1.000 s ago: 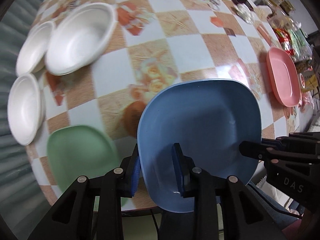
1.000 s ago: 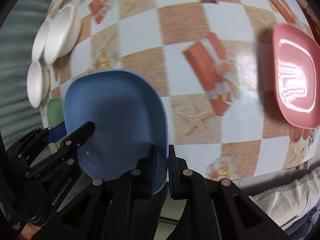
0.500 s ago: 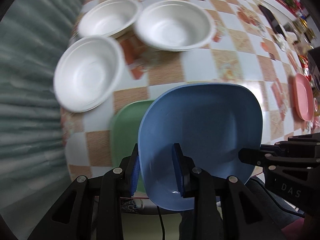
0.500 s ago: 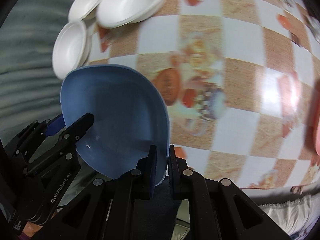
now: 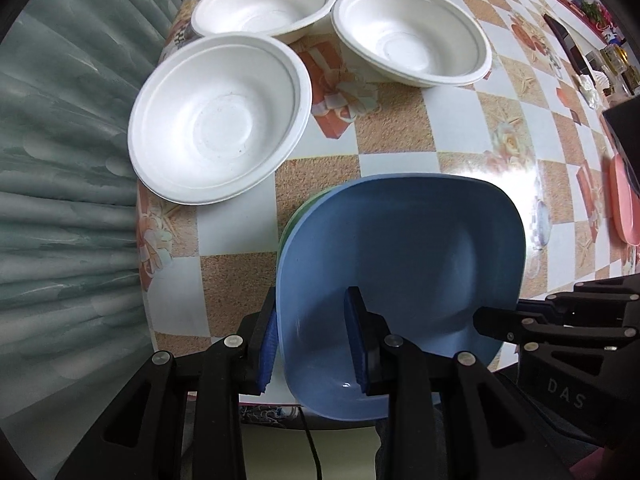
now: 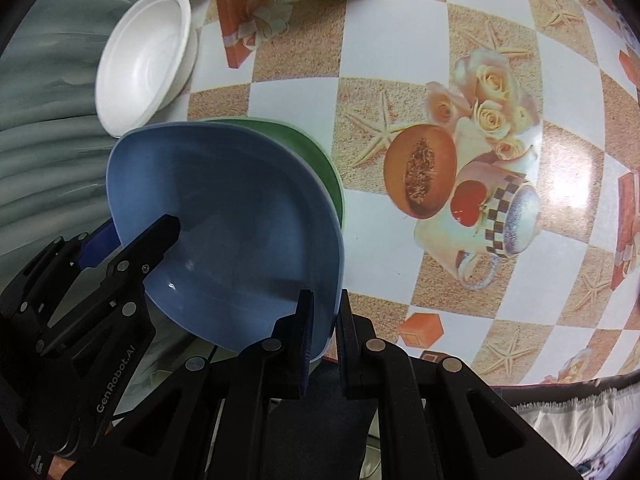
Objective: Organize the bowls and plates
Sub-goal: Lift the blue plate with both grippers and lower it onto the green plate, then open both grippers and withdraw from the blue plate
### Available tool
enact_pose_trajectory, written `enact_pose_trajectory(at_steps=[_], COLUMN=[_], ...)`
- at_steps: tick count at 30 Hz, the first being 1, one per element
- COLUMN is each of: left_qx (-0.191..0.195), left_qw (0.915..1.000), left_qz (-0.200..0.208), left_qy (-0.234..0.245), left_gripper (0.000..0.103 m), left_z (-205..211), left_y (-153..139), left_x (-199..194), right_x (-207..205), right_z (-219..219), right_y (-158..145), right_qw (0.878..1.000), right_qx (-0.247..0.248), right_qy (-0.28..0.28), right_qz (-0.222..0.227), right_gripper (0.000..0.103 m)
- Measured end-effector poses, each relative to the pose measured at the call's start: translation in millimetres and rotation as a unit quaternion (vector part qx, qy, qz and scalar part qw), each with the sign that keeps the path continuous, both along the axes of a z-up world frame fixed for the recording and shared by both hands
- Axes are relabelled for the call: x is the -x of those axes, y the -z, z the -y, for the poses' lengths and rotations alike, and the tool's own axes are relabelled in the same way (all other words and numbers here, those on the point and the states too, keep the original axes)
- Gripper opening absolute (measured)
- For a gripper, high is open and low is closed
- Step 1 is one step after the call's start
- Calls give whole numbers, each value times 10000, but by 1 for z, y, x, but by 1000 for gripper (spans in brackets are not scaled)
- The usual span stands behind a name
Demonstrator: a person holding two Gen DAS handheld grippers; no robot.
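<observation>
**Carrying the blue plate over the green one**

Sliding across from open table since a second ago, the blue plate (image 5: 400,256) now hangs over the green plate (image 6: 320,168). Left gripper (image 5: 312,340) and right gripper (image 6: 324,332) both clench its rim, so stacking looks near.

Checkered floral tablecloth (image 5: 396,136) with glare, pleated grey-green curtain (image 5: 60,184) beside table
</observation>
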State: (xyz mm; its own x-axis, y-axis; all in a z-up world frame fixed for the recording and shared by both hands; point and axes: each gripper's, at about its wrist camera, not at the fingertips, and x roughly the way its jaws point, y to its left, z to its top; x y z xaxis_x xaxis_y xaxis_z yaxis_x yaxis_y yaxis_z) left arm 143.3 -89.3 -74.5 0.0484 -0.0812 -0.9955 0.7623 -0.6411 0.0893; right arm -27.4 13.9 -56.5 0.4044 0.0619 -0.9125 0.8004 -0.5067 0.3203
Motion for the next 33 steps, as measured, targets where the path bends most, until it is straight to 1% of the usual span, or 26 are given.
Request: enact_pose_trajectory(at_steps=[2, 3, 4, 5, 6, 7, 9, 10, 11, 12, 13, 16, 21, 28, 31, 33], left_qx=[102, 165, 313, 397, 500, 560, 570, 559, 532, 523, 514, 447, 514, 523, 535, 536], left_qw=[9999, 9998, 9995, 9991, 9986, 9981, 9980, 9981, 9983, 9984, 9985, 9988, 9983, 9979, 9981, 9982], left_qz=[20, 42, 86, 116, 151, 169, 186, 179, 169, 176, 176, 188, 261, 293, 256, 213], left_qy=[-41, -38, 0, 37, 98, 176, 218, 204, 163, 120, 49, -63, -100, -226, -188, -143], left_gripper=[40, 48, 53, 64, 67, 67, 67, 67, 67, 67, 68, 68, 70, 70, 70, 71], left_z=[1, -1, -3, -4, -6, -8, -9, -9, -8, -8, -6, -2, 2, 5, 6, 7], left_y=[-1, -5, -7, -7, -7, -7, -7, -6, -5, -5, -4, 0, 2, -5, -9, -11], left_x=[0, 3, 3, 3, 4, 4, 3, 2, 0, -1, -5, -12, -23, -31, -29, -25], right_x=[-4, -5, -9, -6, -3, -5, -6, -6, -5, -6, -7, -11, -27, -54, -56, -49], right_z=[5, 7, 10, 15, 14, 15, 15, 14, 12, 11, 11, 13, 23, 40, 43, 36], right_y=[3, 2, 3, 7, 9, 11, 15, 18, 20, 22, 22, 23, 33, 31, 29, 33], right_qw=[10000, 9999, 9998, 9996, 9993, 9991, 9990, 9992, 9992, 9992, 9992, 9995, 9994, 9983, 9984, 9986], right_qx=[-1, 17, 25, 22, 11, -14, -70, -97, -126, -151, -123, -61, 25, 130, 142, 157], right_qy=[-22, -57, -129, -208, -283, -330, -295, -249, -227, -206, -195, -181, -328, -553, -520, -462], right_qz=[-75, -89, -116, -171, -230, -277, -316, -297, -289, -302, -321, -260, -132, -155, -186, -198], right_gripper=[13, 13, 13, 13, 13, 13, 14, 17, 33, 57, 62, 61, 61, 61, 61, 62])
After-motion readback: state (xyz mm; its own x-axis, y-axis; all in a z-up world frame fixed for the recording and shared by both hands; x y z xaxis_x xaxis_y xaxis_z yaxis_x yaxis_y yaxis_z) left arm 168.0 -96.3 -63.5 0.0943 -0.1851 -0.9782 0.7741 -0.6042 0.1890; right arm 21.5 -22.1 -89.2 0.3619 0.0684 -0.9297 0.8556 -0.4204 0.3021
